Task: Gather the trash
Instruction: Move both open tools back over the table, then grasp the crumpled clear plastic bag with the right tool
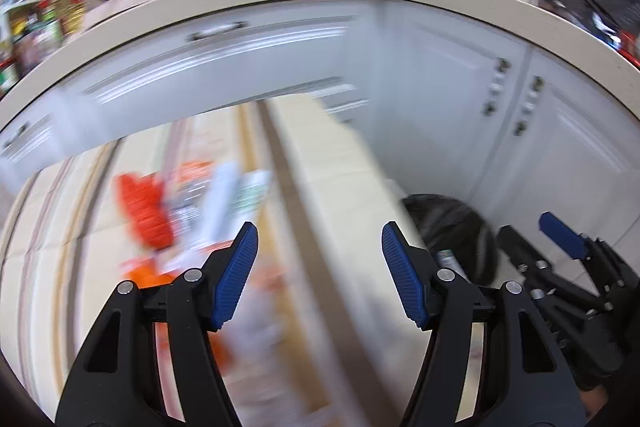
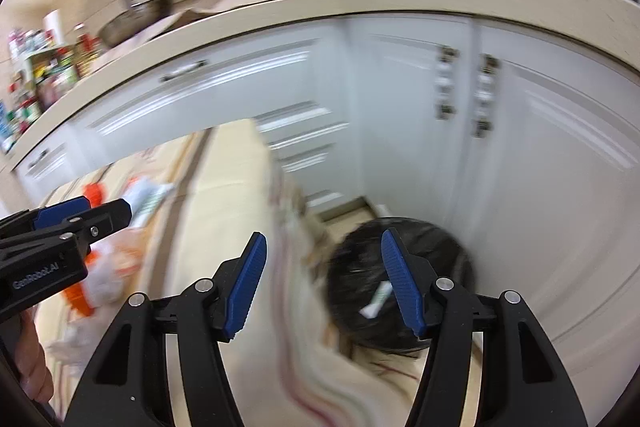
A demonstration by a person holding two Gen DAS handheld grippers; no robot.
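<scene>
Blue-padded left tongs (image 1: 318, 275) and right tongs (image 2: 323, 281) both gaped about halfway, empty. Crumpled orange-and-white wrappers (image 1: 180, 211) lay at left on the tiled floor (image 1: 340, 179); light, soft, best pinched at a raised fold. Lower right stood a black-lined bin (image 2: 400, 283) against white cabinets (image 2: 540, 167).

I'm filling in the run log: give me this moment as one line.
left tool: open, empty | right tool: open, empty | black bin: holds white scrap | orange-white litter: on floor

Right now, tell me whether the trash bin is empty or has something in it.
Not empty. The right wrist view shows a small white piece lying inside the black-lined trash bin. Blur hides what it is and whether more lies beneath.
</scene>
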